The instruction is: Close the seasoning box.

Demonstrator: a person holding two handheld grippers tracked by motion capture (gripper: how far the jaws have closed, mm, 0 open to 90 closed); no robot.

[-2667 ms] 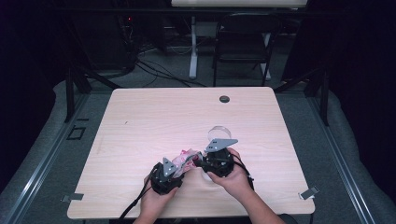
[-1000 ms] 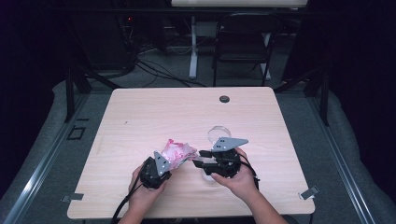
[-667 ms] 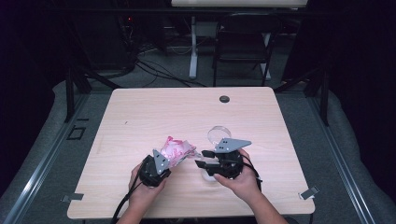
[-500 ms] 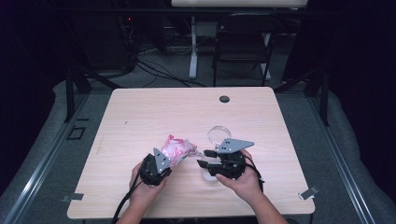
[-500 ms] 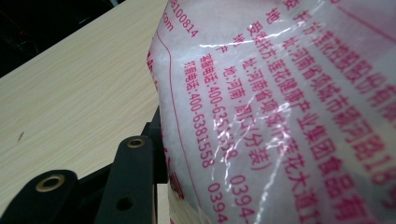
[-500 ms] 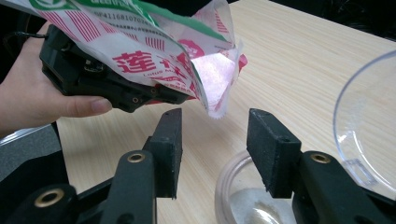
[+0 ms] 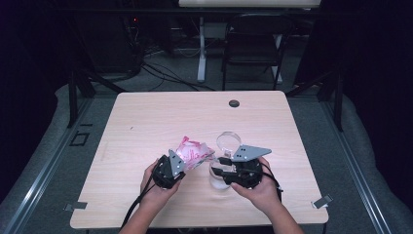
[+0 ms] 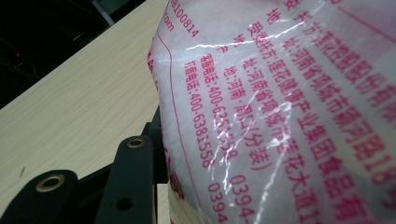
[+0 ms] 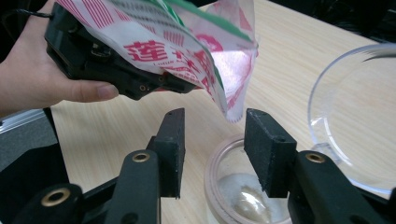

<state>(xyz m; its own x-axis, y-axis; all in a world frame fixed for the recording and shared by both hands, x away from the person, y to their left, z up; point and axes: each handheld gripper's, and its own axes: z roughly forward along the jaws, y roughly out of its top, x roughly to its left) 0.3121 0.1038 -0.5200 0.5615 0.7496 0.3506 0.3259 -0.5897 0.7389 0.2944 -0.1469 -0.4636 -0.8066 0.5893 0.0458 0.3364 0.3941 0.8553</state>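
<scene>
A plastic bag [image 7: 194,152] printed in red and full of white granules is clamped in my left gripper [image 7: 181,168], which is shut on its lower end. In the left gripper view the bag [image 8: 280,116] hides one jaw. Its open corner [image 9: 233,93] hangs tilted over a clear jar [image 9: 233,196] with a little white powder at the bottom. My right gripper [image 9: 212,140] has its jaws on either side of the jar's mouth. They have just been closing, and a gap still shows on the left side. From above, the jar [image 7: 218,181] stands just in front of the right gripper [image 7: 220,168].
The jar's clear round lid [image 7: 228,141] lies flat on the wooden table [image 7: 160,117] just behind the jar, also seen as lid [image 9: 355,121]. A black grommet [image 7: 234,103] sits near the far edge. A chair and cables stand beyond the table.
Both grippers were together at the bag earlier, then parted. The left one has lifted and tipped the bag toward the jar. The right gripper has shifted slightly right.
</scene>
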